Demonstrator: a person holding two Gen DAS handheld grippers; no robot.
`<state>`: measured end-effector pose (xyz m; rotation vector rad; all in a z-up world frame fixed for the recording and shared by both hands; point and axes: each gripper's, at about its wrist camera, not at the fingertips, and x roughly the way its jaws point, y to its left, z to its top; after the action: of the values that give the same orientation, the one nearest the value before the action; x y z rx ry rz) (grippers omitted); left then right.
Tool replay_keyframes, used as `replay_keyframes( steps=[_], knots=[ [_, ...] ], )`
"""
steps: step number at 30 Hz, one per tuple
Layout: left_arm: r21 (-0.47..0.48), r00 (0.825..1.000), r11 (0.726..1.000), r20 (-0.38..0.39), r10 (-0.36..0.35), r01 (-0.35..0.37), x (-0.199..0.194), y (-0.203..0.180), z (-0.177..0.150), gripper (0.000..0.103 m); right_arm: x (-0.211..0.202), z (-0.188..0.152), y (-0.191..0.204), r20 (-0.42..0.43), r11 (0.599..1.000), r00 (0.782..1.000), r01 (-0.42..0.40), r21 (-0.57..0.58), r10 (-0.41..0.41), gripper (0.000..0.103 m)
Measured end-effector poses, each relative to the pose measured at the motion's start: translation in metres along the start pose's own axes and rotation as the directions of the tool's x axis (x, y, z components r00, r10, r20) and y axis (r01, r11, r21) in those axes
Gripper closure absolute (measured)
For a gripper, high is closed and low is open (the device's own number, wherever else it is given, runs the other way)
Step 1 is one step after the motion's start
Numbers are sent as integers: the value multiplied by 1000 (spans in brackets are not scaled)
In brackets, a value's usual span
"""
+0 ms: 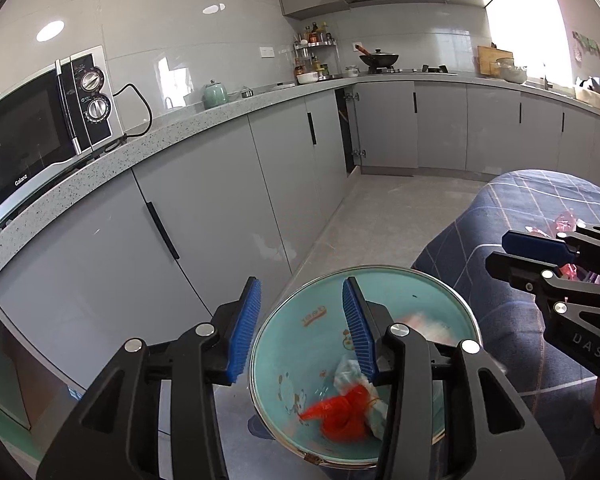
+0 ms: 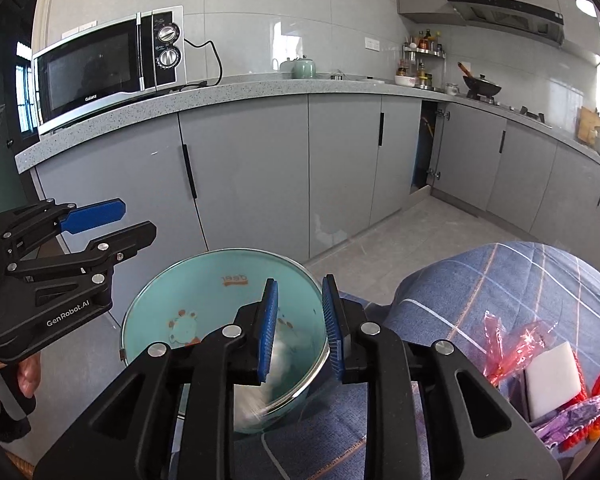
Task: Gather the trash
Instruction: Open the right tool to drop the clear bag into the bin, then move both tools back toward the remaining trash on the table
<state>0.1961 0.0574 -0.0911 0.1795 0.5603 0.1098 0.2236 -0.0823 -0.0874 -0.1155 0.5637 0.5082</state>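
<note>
One teal bin [image 1: 300,332] stands on the floor beside a table draped in a blue plaid cloth [image 1: 512,216]. Inside it lie one red wrapper [image 1: 340,412] and pale crumpled paper [image 1: 350,372]. The left gripper [image 1: 300,320] hangs over the bin's rim, jaws wide and empty. The right gripper [image 2: 298,328] is above the bin, jaws narrowly apart; a blurred white wad [image 2: 280,356] shows below them. On the cloth remain a white sponge block [image 2: 554,376], clear-red film [image 2: 508,344] and a purple wrapper [image 2: 576,416]. One microwave [image 2: 108,68] sits on the counter [image 2: 260,84].
</note>
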Motion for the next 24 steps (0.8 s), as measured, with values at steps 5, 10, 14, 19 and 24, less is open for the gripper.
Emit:
replay_keyframes(
  steps=[5,10,14,19,24],
  knots=[
    [0,1000,1000,5,6,-6,-1,-1,0,56,-3,-2,-4,3,1000,1000,8,13,-8,76],
    [-3,1000,1000,6,4,-4,-3,-1,-1,54,-8,-6,-7,0,999,1000,22,24,-22,75],
    [3,1000,1000,6,-2,2,-3,-4,-2,54,-16,-11,-11,0,998,999,42,38,-42,72],
    [25,1000,1000,8,-19,19,-7,-17,-2,52,-36,-20,-28,-2,991,995,103,87,-103,69],
    [80,998,995,13,-62,61,-16,-46,-4,52,-69,-32,-51,-1,975,984,179,133,-181,65]
  ],
)
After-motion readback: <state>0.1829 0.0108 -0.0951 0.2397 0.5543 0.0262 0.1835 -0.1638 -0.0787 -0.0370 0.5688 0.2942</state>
